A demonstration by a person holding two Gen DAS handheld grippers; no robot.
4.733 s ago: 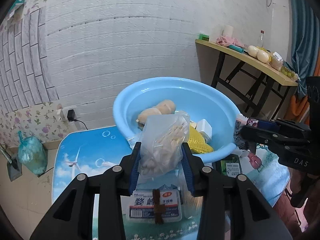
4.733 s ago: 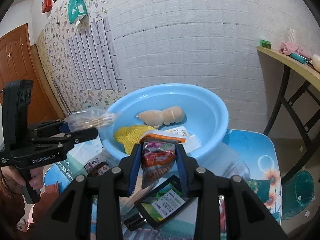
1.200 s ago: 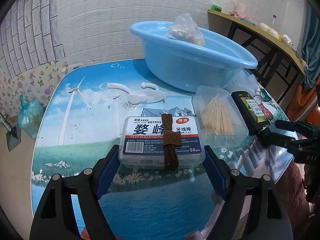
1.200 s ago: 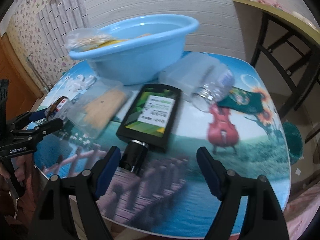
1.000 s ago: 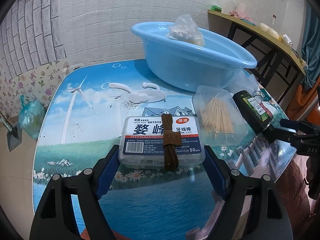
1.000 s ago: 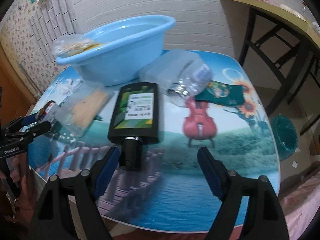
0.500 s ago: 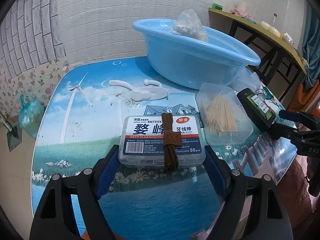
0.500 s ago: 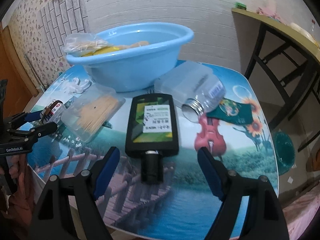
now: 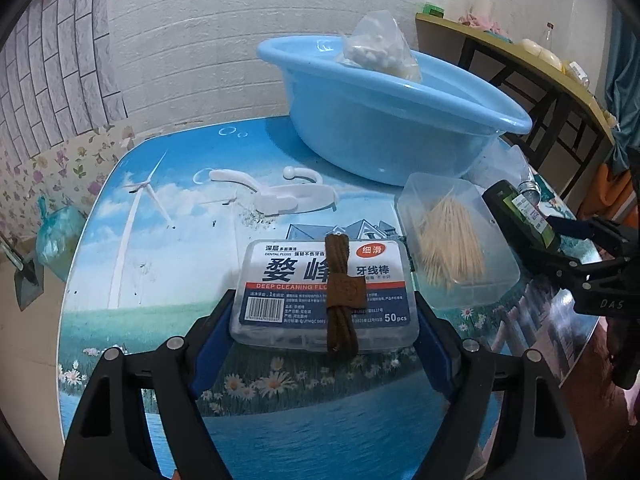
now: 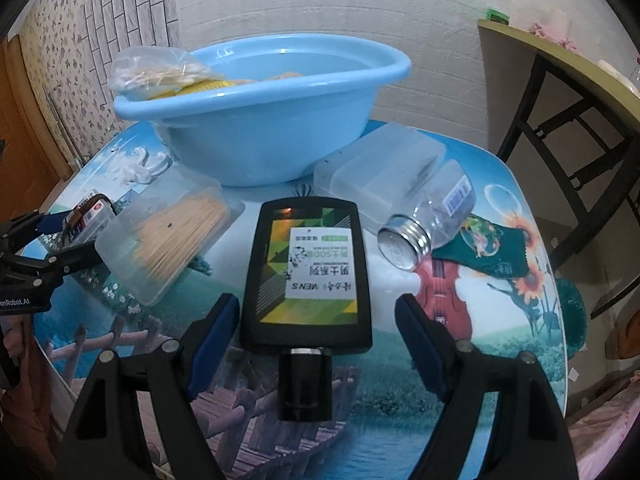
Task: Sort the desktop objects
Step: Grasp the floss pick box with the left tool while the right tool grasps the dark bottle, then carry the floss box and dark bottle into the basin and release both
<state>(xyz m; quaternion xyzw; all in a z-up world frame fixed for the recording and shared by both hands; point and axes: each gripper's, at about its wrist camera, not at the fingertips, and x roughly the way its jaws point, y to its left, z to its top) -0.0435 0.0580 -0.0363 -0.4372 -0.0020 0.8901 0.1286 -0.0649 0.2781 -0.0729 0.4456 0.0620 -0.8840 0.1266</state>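
My left gripper (image 9: 322, 320) is open, its blue pads on either side of a clear dental floss box (image 9: 324, 294) with a brown cord (image 9: 340, 300) lying on it. My right gripper (image 10: 316, 330) is open around the cap end of a flat black bottle (image 10: 308, 270) with a green label, lying on the table. A blue basin (image 9: 384, 124) stands behind, holding a clear bag (image 9: 378, 50) of white pieces; the basin also shows in the right wrist view (image 10: 264, 108). A clear tub of toothpicks (image 9: 452, 240) lies between the two grippers.
White plastic hooks (image 9: 276, 192) lie left of the basin. A clear jar with a metal lid (image 10: 428, 216), a frosted box (image 10: 376, 164) and a green cloth (image 10: 492, 248) lie right of the bottle. A side table (image 10: 560, 64) stands at the far right.
Both grippers, earlier shut on a bag and a snack packet over the basin, now hang open low over the table. Over the last second, each has edged closer around its item.
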